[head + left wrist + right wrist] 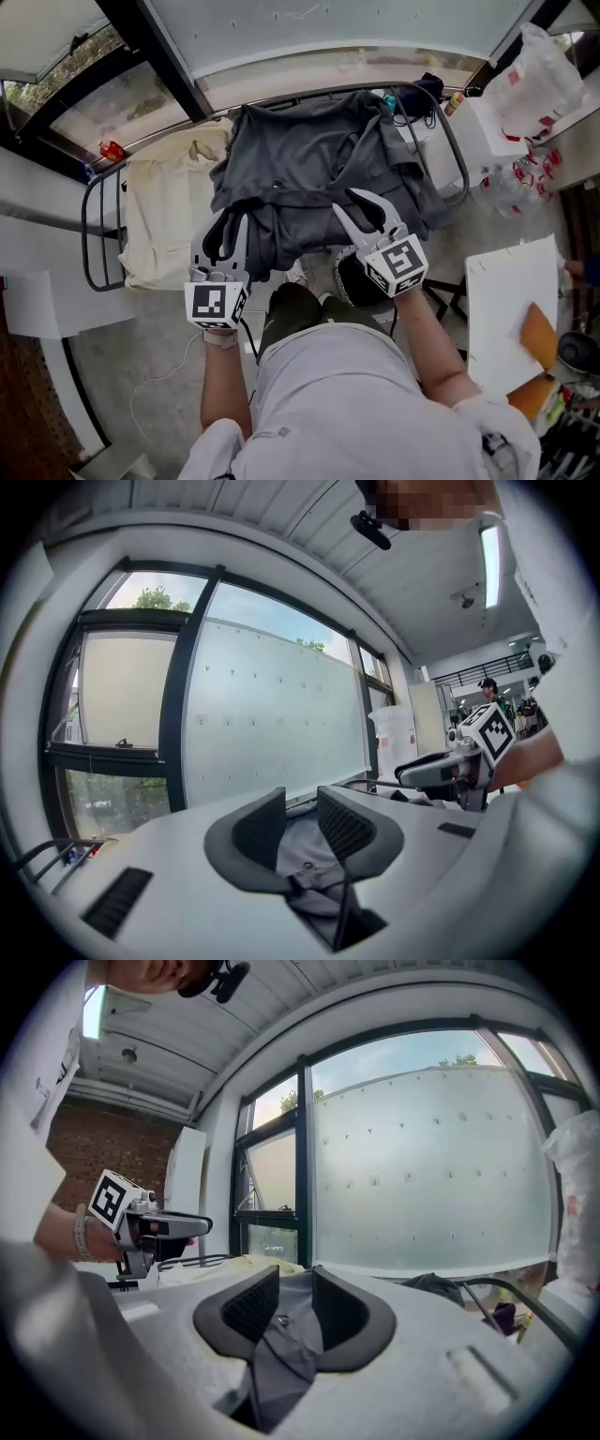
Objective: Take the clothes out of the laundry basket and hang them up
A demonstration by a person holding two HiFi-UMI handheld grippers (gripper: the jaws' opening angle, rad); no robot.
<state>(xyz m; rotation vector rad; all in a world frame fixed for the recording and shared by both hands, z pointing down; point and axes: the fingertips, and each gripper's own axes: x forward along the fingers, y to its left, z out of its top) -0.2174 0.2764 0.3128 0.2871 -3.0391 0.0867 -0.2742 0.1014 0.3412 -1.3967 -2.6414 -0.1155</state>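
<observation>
Nearest the person, the left gripper (223, 246) and right gripper (367, 217) each sit at the lower hem of a dark grey shirt (305, 164). Its cloth runs up between both pairs of fingers. The jaws stand narrowly apart, pinched on bunched fabric with a button showing. Farther out, the shirt lies spread over a drying rack (92, 234) beside a cream cloth (169, 211). A dark round container (354, 281) under the right gripper is mostly covered and hard to identify.
</observation>
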